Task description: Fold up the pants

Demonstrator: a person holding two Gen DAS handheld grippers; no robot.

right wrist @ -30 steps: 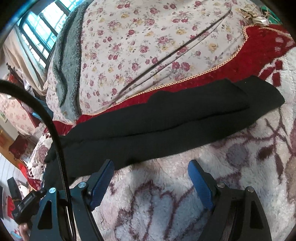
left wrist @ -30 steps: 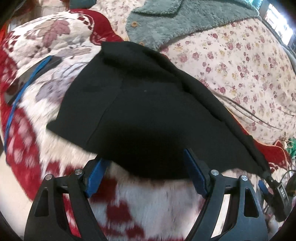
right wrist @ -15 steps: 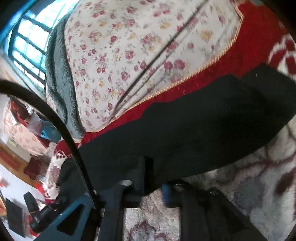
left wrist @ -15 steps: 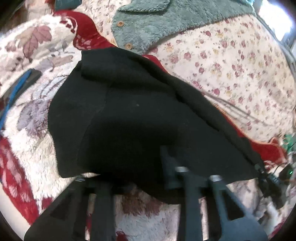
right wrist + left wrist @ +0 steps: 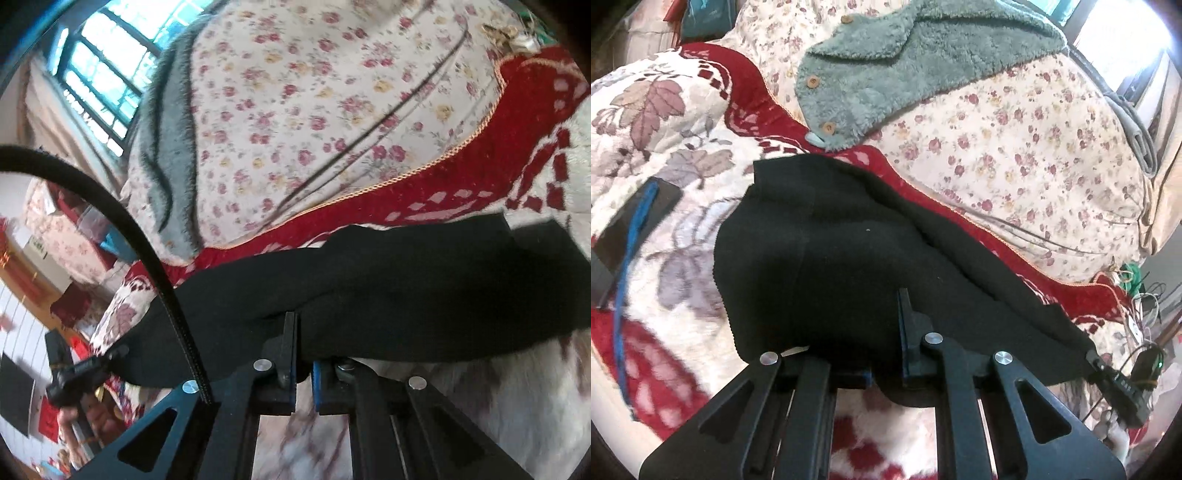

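The black pants [image 5: 827, 258] lie stretched on a red and white fleece blanket [image 5: 683, 236]. In the left wrist view my left gripper [image 5: 886, 354] is shut on the near edge of the pants at the wide waist end. In the right wrist view the pants [image 5: 424, 288] run across the frame, legs toward the right. My right gripper [image 5: 303, 354] is shut on their near edge, and the cloth bunches up at the jaws.
A floral quilt [image 5: 1015, 147] with a grey-green fleece garment [image 5: 905, 62] lies behind the pants. A dark flat object with a blue cord [image 5: 639, 221] lies at the left. The other gripper [image 5: 77, 373] shows at the left in the right wrist view. A window [image 5: 107, 66] is beyond.
Both grippers were open just short of the pants' near edge. They moved forward onto the edge and closed on it. The cloth now lifts at the jaws.
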